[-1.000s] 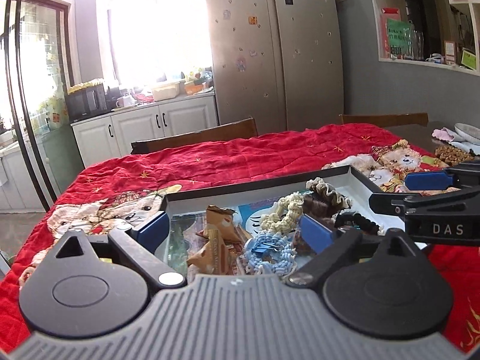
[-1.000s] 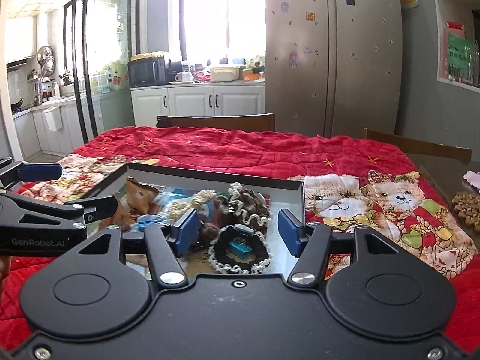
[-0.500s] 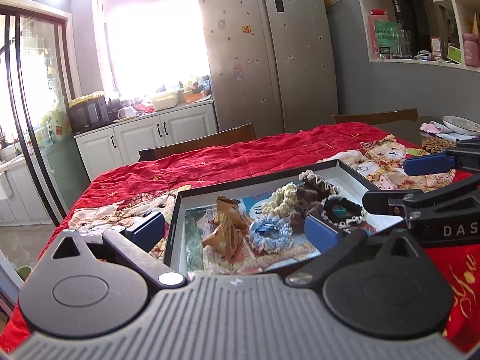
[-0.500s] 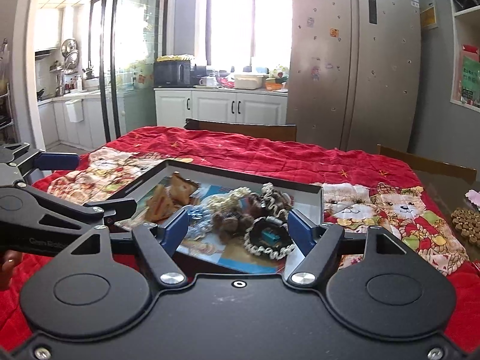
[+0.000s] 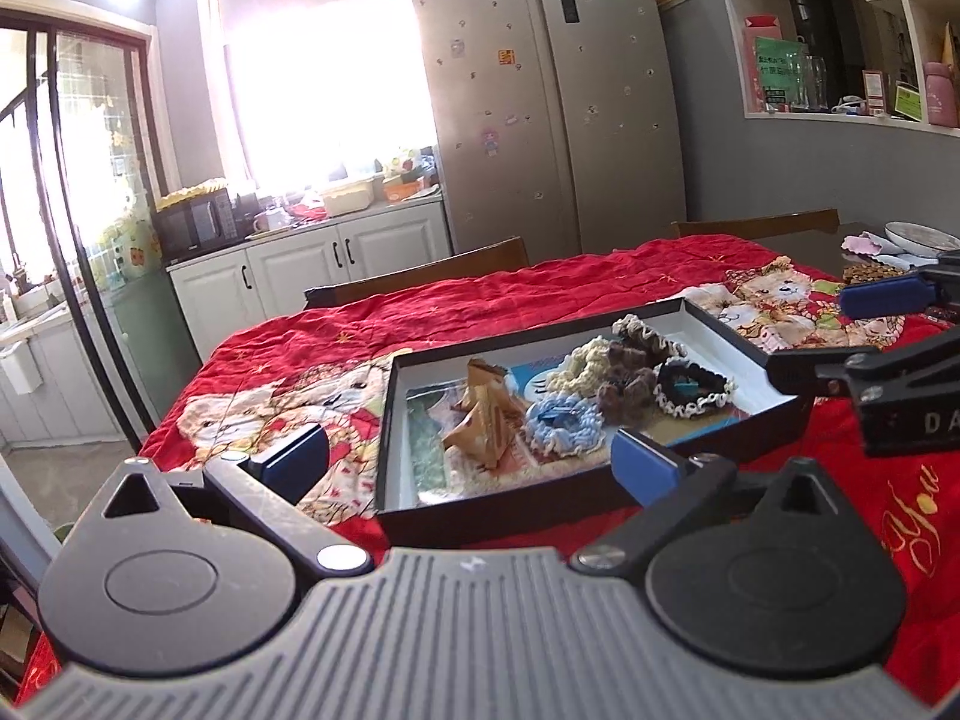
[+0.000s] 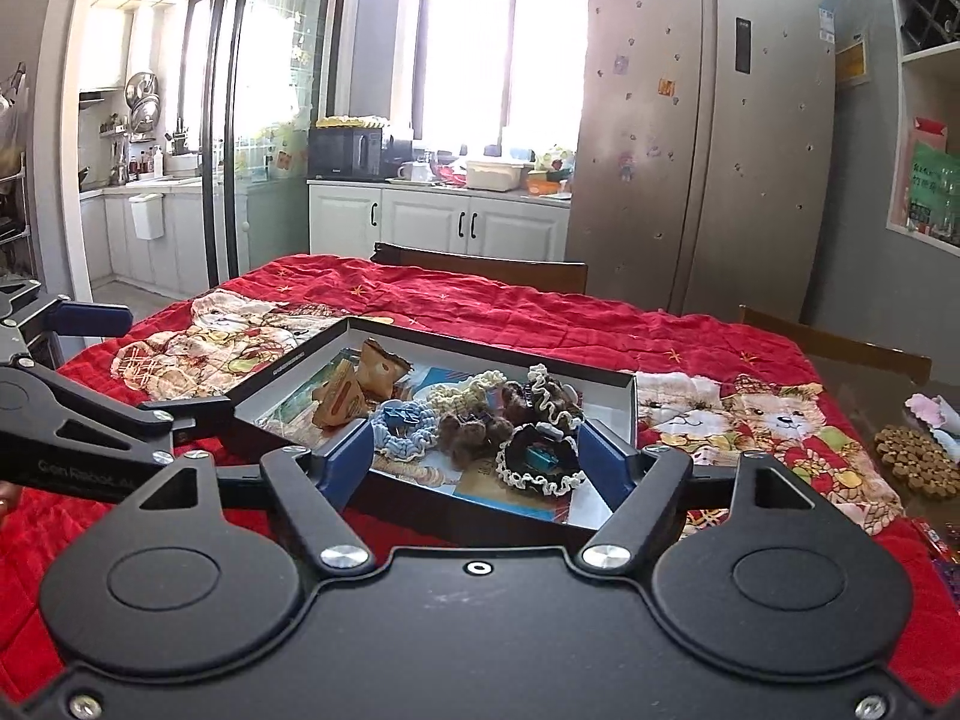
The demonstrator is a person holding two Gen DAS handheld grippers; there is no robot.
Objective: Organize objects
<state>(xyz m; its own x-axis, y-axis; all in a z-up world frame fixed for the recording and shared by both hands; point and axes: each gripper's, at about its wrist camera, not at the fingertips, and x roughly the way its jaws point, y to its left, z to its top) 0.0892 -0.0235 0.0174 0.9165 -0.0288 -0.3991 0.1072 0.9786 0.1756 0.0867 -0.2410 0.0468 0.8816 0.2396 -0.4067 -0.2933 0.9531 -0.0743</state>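
Tray (image 5: 744, 336) of scrunchies (image 6: 543, 459) and snack packets (image 5: 486, 414) sits on red-quilted counter (image 5: 540, 300). Left hand-held gripper (image 5: 471, 456) gapes wide, empty; right hand-held gripper (image 6: 477, 450), jaws just opening, stands wide over tray's near edge, gripping nothing.

Both cameras are riding low on their grippers, looking forward and slightly down along the fingers, close over the near edge of the worktop (image 5: 540, 300). Each is facing the fridge (image 6: 708, 138). Both are sharing the tray (image 5: 504, 513) (image 6: 627, 405): the left view is seeing it from its left, the right view from its right.
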